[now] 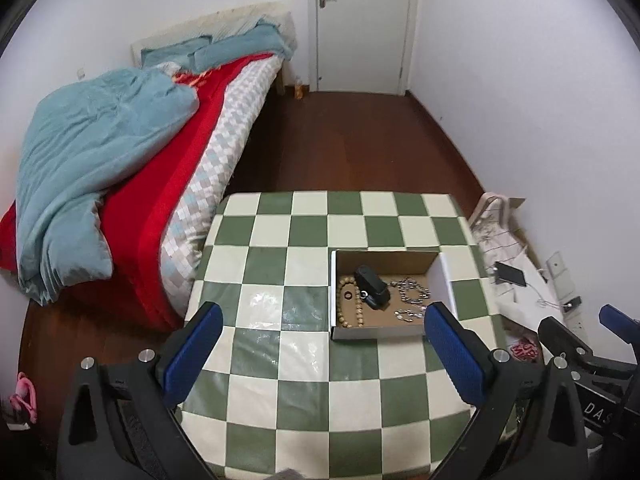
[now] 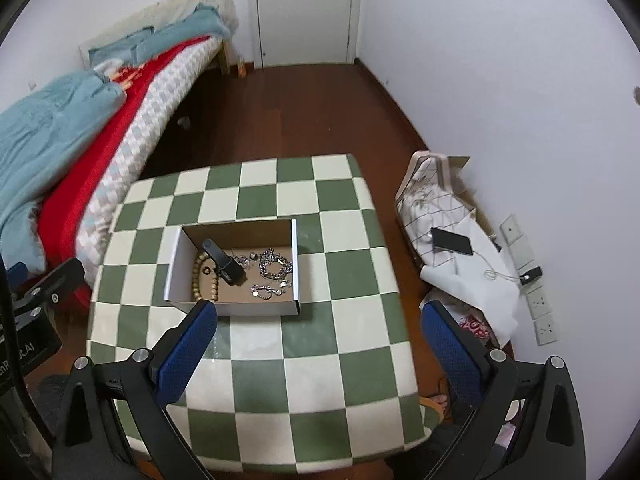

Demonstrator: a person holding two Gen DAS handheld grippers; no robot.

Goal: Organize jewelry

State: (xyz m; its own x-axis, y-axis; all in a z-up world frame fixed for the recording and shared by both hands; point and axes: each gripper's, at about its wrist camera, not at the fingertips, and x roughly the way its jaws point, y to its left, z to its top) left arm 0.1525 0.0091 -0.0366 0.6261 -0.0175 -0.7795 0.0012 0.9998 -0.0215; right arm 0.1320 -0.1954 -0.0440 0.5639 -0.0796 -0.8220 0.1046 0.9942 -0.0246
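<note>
Lying loose in the cardboard box (image 2: 236, 307), the silver chains (image 2: 274, 266) (limp, light, slippery) likely want pinching mid-strand; left gripper (image 1: 322, 344) and right gripper (image 2: 320, 340) both gape empty.

box (image 2: 234, 307) on table (image 2: 360, 280) | beads (image 2: 199, 276) left, chains (image 2: 274, 266) right inside

— What sort of place is this?
— A home bedroom: an unmade bed (image 1: 120, 152) with a blue quilt (image 1: 92, 168) stands left of the checkered worktop (image 1: 304, 248), and a white door (image 1: 362, 24) beyond it.
</note>
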